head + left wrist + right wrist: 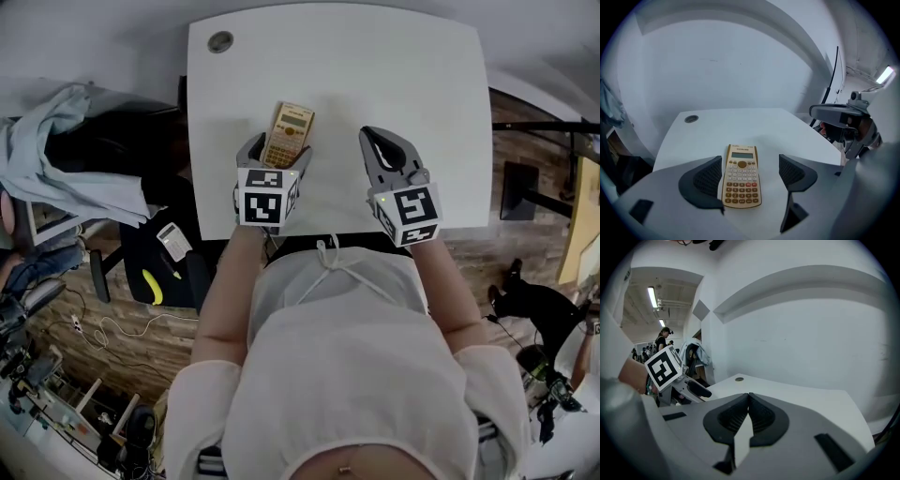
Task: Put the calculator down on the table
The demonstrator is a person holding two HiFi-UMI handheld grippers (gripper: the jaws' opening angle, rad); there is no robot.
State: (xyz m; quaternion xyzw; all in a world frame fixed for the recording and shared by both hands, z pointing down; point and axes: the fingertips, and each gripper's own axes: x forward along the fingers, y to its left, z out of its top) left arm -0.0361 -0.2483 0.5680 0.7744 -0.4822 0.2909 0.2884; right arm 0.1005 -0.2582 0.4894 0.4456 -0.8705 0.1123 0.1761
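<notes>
Along the left gripper [750,171]: jaws spread wide, clamping nothing. Between them, flat on the white table [740,124] with keys up, the tan calculator [741,180], close against the left jaw, well clear of the right one; touching or not, hard to say. From the head view only: calculator lying near the table's front edge, display end pointing away from the body, a round grommet [220,41] far off at the back left corner. Along the right gripper [749,397]: jaws pressed together tip to tip, nothing caught in them, a closure not readable from above. Also there, off to the left, the other gripper's marker cube [663,369]. Both forearms [230,281] stretched forward from the torso, grippers side by side over the near edge of the table, marker cubes facing up, right gripper held apart from the calculator.
</notes>
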